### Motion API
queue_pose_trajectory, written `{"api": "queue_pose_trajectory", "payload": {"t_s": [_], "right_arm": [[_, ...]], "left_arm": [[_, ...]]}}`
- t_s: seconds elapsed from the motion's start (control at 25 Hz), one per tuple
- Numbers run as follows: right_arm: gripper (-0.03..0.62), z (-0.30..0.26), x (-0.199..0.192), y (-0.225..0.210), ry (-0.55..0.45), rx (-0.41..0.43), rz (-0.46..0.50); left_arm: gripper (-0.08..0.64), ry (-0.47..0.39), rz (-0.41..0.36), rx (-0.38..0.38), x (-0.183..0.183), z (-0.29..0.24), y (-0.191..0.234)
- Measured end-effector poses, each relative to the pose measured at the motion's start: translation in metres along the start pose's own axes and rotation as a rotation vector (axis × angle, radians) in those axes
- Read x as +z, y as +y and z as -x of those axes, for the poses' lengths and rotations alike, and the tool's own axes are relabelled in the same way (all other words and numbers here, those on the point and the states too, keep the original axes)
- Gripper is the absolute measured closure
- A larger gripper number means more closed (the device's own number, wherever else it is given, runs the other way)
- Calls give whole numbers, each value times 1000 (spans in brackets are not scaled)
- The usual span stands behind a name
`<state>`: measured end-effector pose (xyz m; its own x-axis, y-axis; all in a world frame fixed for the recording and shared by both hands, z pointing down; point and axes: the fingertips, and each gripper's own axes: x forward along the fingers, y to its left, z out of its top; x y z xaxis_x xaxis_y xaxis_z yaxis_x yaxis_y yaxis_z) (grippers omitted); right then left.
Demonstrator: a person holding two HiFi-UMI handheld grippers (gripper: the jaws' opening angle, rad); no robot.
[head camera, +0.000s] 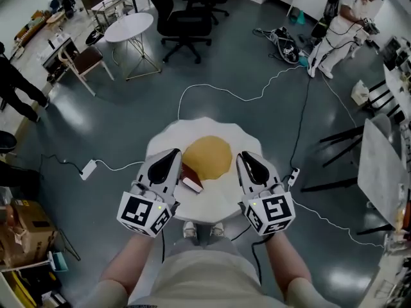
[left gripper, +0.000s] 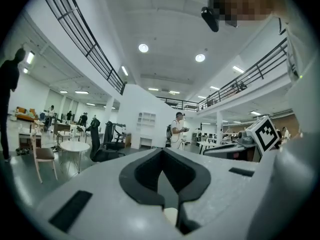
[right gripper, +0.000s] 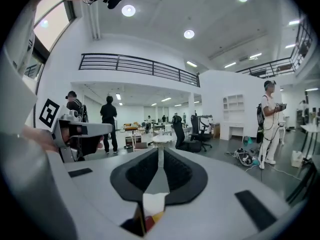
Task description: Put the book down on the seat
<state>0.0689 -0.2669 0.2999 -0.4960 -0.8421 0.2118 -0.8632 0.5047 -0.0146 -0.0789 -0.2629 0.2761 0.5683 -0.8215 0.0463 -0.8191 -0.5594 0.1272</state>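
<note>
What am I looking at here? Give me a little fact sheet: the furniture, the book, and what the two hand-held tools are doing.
Place: large hall, grey floor
Seat: white, wavy rim, directly below the person
Cushion: yellow, in the seat's middle
Book: dark red, lying on the seat by the cushion's left edge, nothing gripping it
Left gripper: held above the seat, jaws together, empty
Right gripper: held above the seat, jaws together, empty
Task status: the book appears to be down already

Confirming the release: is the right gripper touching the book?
Apart. Head view: the book lies on the seat, the yellow cushion between it and the right gripper.
</note>
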Motion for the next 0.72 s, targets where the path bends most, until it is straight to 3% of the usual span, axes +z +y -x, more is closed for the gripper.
{"api": "queue_pose_trajectory", "payload": {"t_s": [0.36, 0.52, 0.72], "right_arm": [[584, 57, 78, 17, -190, -6, 89], [591, 72, 87, 19, -222, 20, -17], [591, 71, 83, 31, -217, 49, -4]], "left_arm": [[561, -115, -34, -13, 61, 33, -29], [561, -163, -82, 6, 71, 48, -45], [561, -157, -97, -2, 68, 50, -56]]}}
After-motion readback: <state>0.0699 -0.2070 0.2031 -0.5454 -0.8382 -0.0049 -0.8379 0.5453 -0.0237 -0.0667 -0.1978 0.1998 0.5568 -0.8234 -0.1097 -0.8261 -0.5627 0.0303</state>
